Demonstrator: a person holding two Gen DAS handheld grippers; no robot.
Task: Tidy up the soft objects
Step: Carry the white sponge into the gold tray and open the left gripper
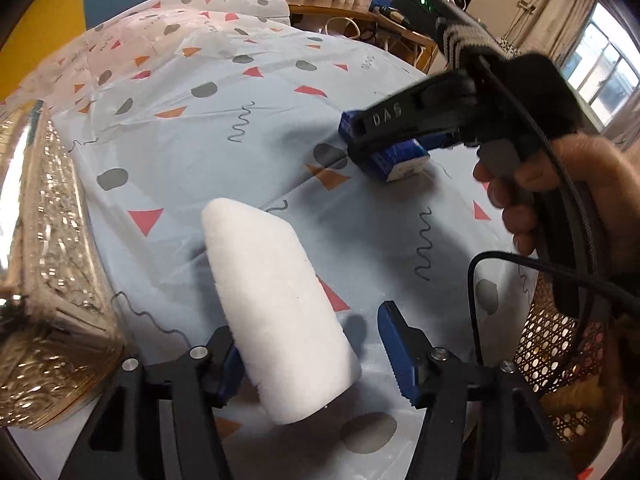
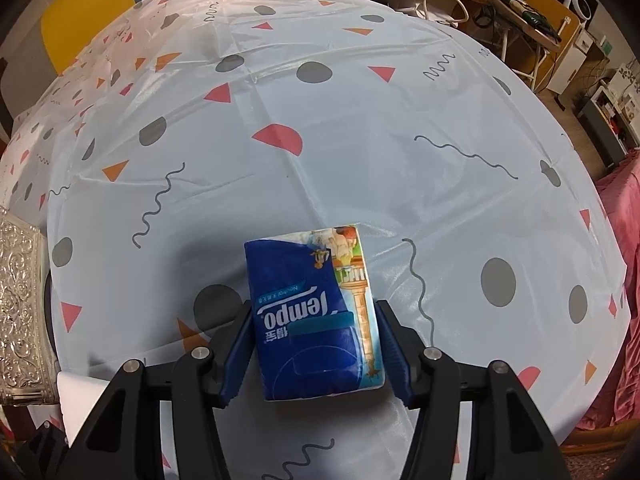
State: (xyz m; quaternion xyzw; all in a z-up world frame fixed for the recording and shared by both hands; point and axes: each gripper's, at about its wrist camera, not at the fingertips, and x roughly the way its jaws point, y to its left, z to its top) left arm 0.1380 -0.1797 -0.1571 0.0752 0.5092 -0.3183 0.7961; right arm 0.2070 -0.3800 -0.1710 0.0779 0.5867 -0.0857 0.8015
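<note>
A white foam block (image 1: 276,312) lies on the patterned tablecloth (image 1: 248,152) between the fingers of my left gripper (image 1: 316,356). The left pad touches it; the right pad stands apart, so the gripper is open. A corner of the block shows in the right wrist view (image 2: 78,400). My right gripper (image 2: 316,352) is shut on a blue Tempo tissue pack (image 2: 316,316) and holds it just above the cloth. In the left wrist view the right gripper (image 1: 384,140) and the tissue pack (image 1: 404,158) are at the far right.
An embossed silver box (image 1: 52,280) stands at the left edge of the table, also in the right wrist view (image 2: 22,312). A woven rattan chair back (image 1: 556,348) is at the right. Shelves and a desk stand beyond the table's far edge.
</note>
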